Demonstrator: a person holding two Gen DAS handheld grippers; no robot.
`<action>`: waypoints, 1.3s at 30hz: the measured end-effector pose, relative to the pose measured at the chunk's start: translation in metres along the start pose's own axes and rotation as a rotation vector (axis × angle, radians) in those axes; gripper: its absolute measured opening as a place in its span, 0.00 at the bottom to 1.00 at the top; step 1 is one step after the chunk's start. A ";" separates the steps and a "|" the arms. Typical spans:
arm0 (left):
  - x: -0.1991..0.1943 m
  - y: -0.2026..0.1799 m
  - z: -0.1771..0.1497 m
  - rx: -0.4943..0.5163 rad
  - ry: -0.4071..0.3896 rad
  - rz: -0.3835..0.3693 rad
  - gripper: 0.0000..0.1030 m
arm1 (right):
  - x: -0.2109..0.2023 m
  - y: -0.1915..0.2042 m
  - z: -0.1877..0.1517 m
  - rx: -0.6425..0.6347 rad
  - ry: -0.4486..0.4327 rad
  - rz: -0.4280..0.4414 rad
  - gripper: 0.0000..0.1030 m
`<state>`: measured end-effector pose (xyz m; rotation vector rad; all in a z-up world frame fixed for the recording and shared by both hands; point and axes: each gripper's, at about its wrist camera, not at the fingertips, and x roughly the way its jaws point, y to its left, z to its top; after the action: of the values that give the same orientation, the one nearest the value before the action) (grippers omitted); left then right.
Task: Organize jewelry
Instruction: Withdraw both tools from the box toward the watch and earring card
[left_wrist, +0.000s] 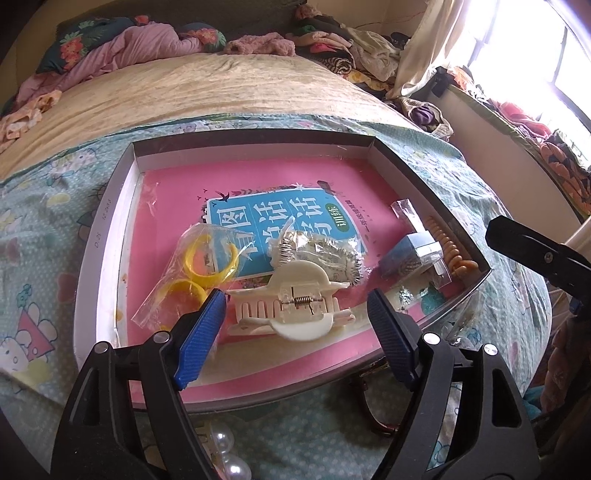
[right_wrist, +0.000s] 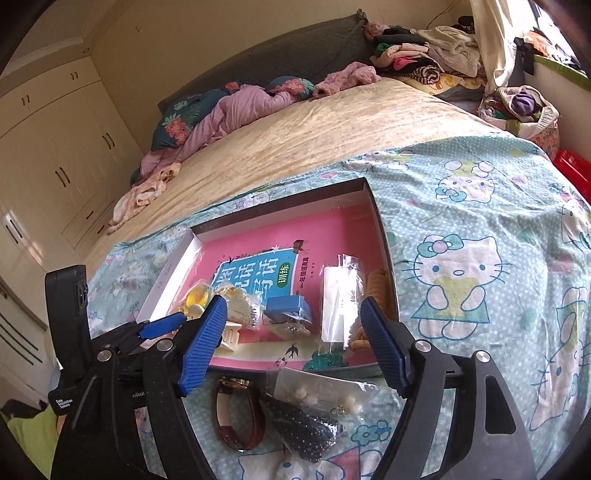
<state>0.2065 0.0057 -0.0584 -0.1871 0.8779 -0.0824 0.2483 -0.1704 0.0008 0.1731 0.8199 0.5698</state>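
Left gripper (left_wrist: 295, 317), fingers spread and empty, hovers over a cream hair claw (left_wrist: 291, 302) at lower centre in the tray (left_wrist: 96, 236). Likely light, rigid, springy; best pinched across its body. Right gripper (right_wrist: 293, 332) spread too.

Quick count of what's on the bed: one shallow cardboard tray (left_wrist: 110, 206) with one pink book (left_wrist: 258, 192) lying flat in it. On the book: one cream claw hair clip (left_wrist: 295, 299), one clear bag with two yellow rings (left_wrist: 210, 258), one bag of silvery jewelry (left_wrist: 325, 254), one small blue box (left_wrist: 413, 254), one orange beaded bracelet (left_wrist: 448, 243) along the right wall. Near side, outside the tray: one dark red strap watch (right_wrist: 236, 417), one black beaded piece (right_wrist: 303, 424), one card of white earrings (right_wrist: 325, 395), two pearl beads (left_wrist: 225, 454). Two grippers, one each: left (left_wrist: 295, 332), right (right_wrist: 291, 339).
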 end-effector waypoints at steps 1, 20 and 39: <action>-0.002 0.001 0.000 -0.003 -0.003 0.000 0.71 | -0.003 0.001 0.000 0.000 -0.006 0.001 0.73; -0.070 0.003 0.012 -0.046 -0.106 -0.012 0.91 | -0.070 0.033 0.009 -0.048 -0.133 0.039 0.85; -0.120 -0.004 0.005 -0.018 -0.190 -0.026 0.91 | -0.119 0.063 -0.003 -0.119 -0.197 0.041 0.90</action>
<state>0.1342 0.0203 0.0364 -0.2197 0.6876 -0.0801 0.1559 -0.1825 0.0974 0.1345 0.5913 0.6275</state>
